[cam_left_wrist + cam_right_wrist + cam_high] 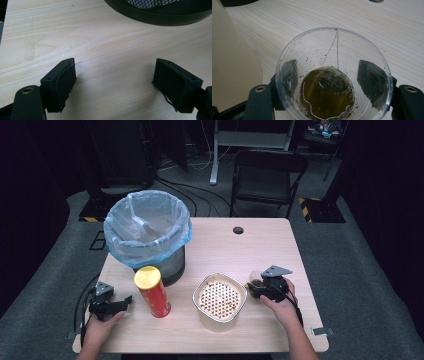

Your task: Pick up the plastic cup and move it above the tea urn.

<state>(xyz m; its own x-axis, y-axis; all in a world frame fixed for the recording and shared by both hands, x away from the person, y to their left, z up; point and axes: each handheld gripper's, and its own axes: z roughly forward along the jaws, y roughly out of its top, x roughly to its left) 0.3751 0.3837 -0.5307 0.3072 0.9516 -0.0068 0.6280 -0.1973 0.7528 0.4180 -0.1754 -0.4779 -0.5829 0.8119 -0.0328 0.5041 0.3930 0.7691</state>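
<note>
- The right gripper (332, 87) has its two black jaws on either side of a clear plastic cup (332, 75), pads against the cup's wall low down; judging by this, it pinches the cup lightly so the thin wall does not buckle, and keeps it upright so nothing spills.
- Inside the cup, between the jaws, sits a shallow pool of brown tea with a soaked tea bag (329, 82); its string runs up the far wall to the rim, and dark specks cling to the sides.
- In the high view the right gripper (260, 287) and cup stand on the table (260, 245), just beside the right edge of a pale square tub (220, 298) whose inside shows a grid of small holes or dots.
- Farther to that gripper's left stands a red crisp tube (152, 291) with a yellow lid, upright.
- Beyond the tube, a mesh waste bin (148, 236) lined with a blue bag stands open, seemingly where rubbish goes.
- The left gripper (113, 82) rests spread wide over bare wood, holding nothing, the bin's base ahead of it.
</note>
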